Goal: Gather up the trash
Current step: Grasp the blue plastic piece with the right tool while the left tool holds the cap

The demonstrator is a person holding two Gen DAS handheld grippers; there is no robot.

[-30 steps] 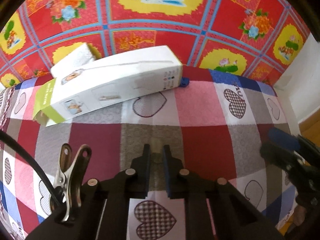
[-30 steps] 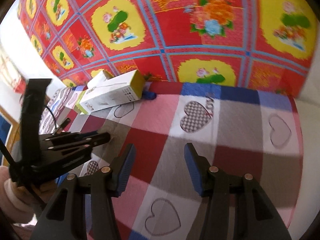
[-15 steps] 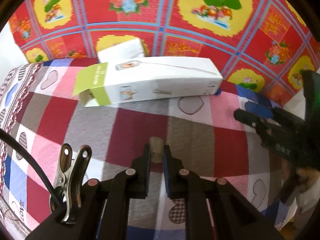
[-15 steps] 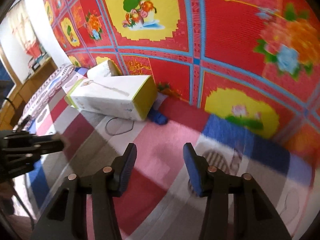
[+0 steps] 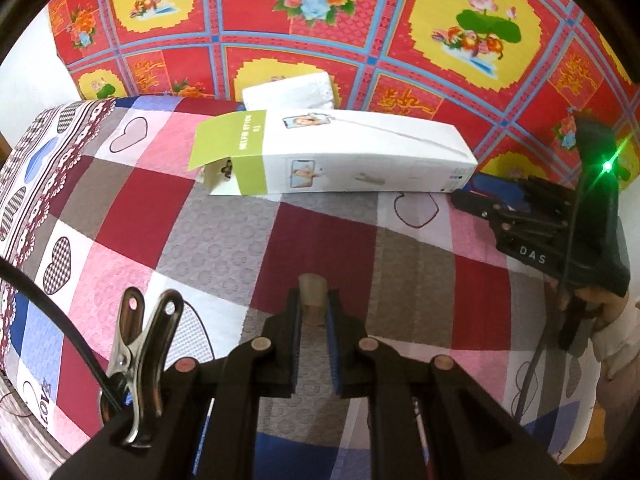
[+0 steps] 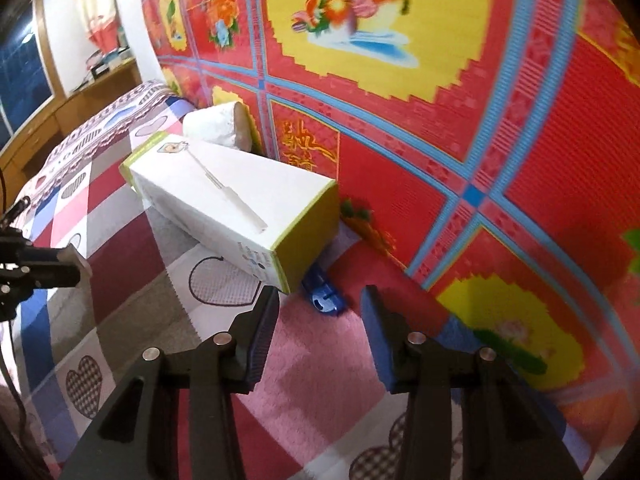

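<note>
My left gripper (image 5: 313,297) is shut on a small tan stub (image 5: 312,285) above the checked quilt. A long white and green box (image 5: 332,160) lies ahead by the wall, its green flap open, with a white tissue pack (image 5: 290,92) behind it. In the right wrist view my right gripper (image 6: 320,293) hangs low at the near end of the box (image 6: 236,208). Its jaws are closing, and a small blue plastic piece (image 6: 325,300) lies on the quilt just beyond and between the tips, untouched. The tissue pack (image 6: 212,126) leans on the wall.
The heart-patterned quilt (image 5: 224,240) ends against a red and yellow flowered wall cloth (image 6: 440,120). A metal clip (image 5: 140,344) and a black cable ride on my left gripper. A hand in a white cuff (image 5: 612,320) holds the right gripper. A wooden desk (image 6: 60,108) stands far left.
The right gripper has rolled and come down close to the box's end and the blue piece, its jaws a little narrower. The left gripper swung sideways, still holding the tan stub.
</note>
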